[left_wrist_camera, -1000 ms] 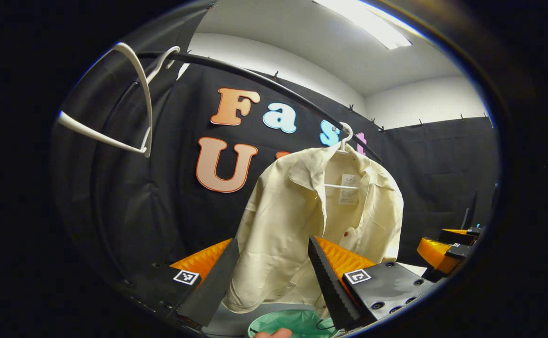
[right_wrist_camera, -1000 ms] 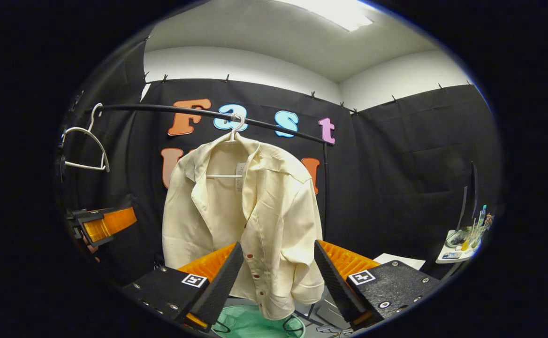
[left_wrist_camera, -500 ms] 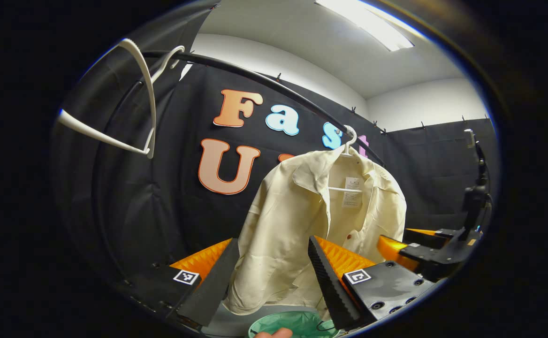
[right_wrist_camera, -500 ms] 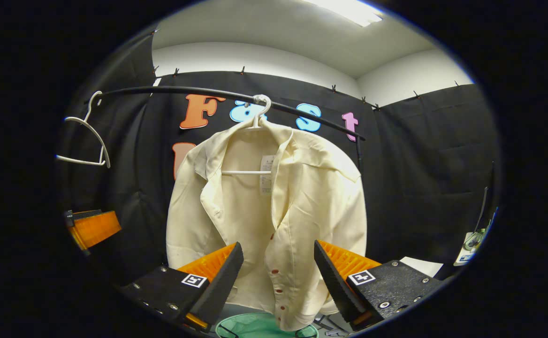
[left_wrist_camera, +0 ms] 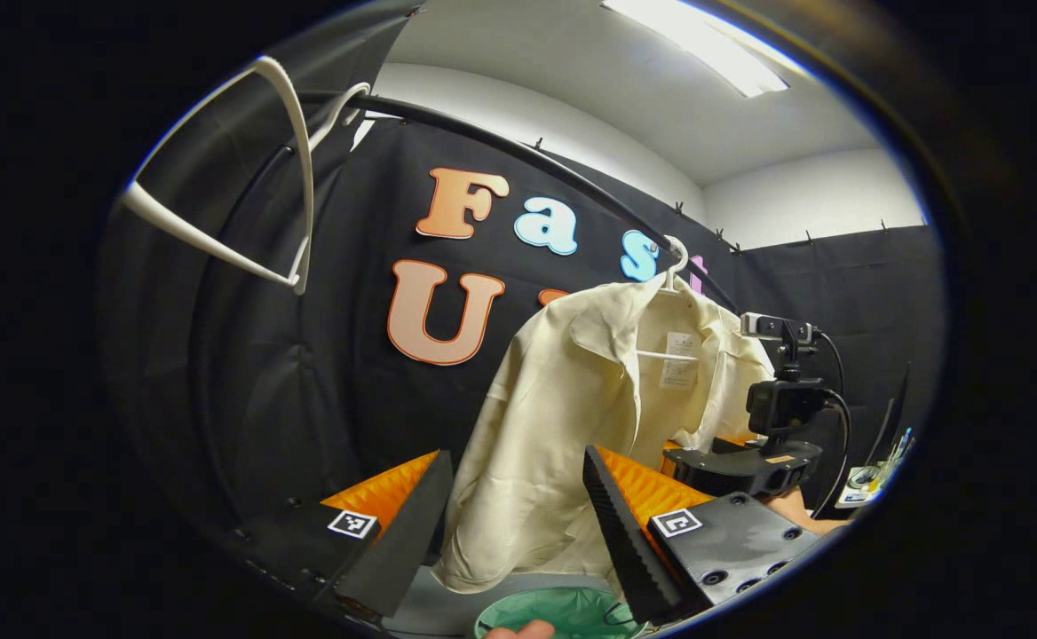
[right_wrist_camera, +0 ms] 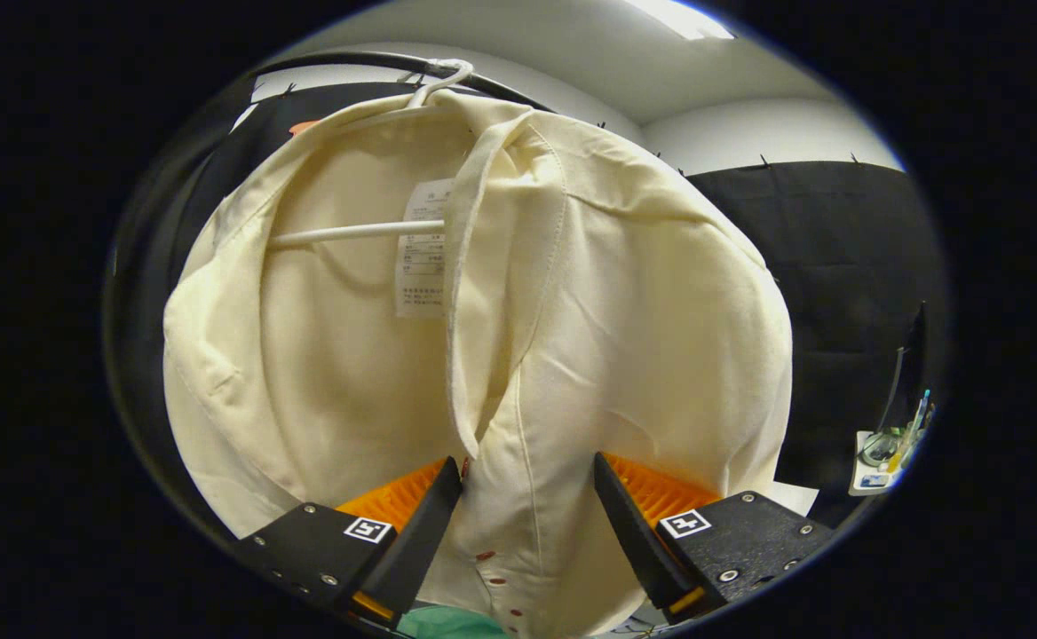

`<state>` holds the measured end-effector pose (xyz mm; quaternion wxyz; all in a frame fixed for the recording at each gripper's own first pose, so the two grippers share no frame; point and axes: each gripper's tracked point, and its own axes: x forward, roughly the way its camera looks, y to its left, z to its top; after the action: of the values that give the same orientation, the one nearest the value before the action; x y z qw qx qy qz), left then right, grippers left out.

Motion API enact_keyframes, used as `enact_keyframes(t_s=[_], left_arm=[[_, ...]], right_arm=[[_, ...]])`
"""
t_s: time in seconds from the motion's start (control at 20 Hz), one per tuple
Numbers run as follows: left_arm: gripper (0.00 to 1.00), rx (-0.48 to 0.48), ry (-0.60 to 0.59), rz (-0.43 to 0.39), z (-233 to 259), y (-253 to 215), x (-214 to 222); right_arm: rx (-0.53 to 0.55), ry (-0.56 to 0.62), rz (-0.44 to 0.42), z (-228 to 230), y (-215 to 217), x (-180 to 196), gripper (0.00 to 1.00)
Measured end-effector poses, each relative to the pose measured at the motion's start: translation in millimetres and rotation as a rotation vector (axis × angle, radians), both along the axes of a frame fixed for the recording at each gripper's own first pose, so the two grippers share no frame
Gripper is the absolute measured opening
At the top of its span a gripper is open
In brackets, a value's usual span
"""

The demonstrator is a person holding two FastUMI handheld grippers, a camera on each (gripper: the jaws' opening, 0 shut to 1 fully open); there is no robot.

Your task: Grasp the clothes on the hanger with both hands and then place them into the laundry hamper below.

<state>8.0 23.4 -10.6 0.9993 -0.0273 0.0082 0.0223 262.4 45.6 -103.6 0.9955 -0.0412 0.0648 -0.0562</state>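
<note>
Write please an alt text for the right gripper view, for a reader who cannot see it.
A cream shirt on a white hanger hangs from a black rail, very close to the camera. The right gripper has its jaws open on either side of the shirt's buttoned front edge, not pressing it. A green hamper peeks out below.

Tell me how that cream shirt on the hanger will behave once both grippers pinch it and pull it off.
The cream shirt is probably floppy: it hangs in soft folds and creases. It looks thin, so likely light. Unbuttoned and loosely draped on the white hanger, it should slide off, though the collar may snag. Below waits the hamper.
</note>
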Motion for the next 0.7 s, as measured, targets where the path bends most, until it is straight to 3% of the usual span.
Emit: enact_keyframes(t_s=[0.05,0.15,0.2,0.3,0.35,0.6,0.7], left_arm=[[1.00,-0.001,0.001,-0.005,-1,-1,1],[1.00,0.002,0.000,-0.035,-3,-11,4],[0.96,0.004,-0.002,-0.054,-4,-18,6],[0.96,0.002,0.001,-0.098,-8,-33,14],[0.96,0.000,0.002,-0.125,-10,-43,21],[0.96,0.015,-0.027,-0.243,-22,-105,68],[0.96,0.025,-0.078,-0.221,-24,-116,90]], right_arm=[[-0.027,-0.004,0.005,0,-5,4,0.93],[-0.071,-0.013,-0.010,5,-25,3,0.69],[-0.076,-0.019,-0.037,8,-42,0,0.34],[-0.040,-0.024,-0.049,19,-63,-9,0.09],[-0.014,-0.029,-0.032,26,-66,-18,0.03],[-0.008,-0.093,0.044,73,-74,-75,0.01],[-0.005,-0.090,0.067,82,-74,-94,0.01]])
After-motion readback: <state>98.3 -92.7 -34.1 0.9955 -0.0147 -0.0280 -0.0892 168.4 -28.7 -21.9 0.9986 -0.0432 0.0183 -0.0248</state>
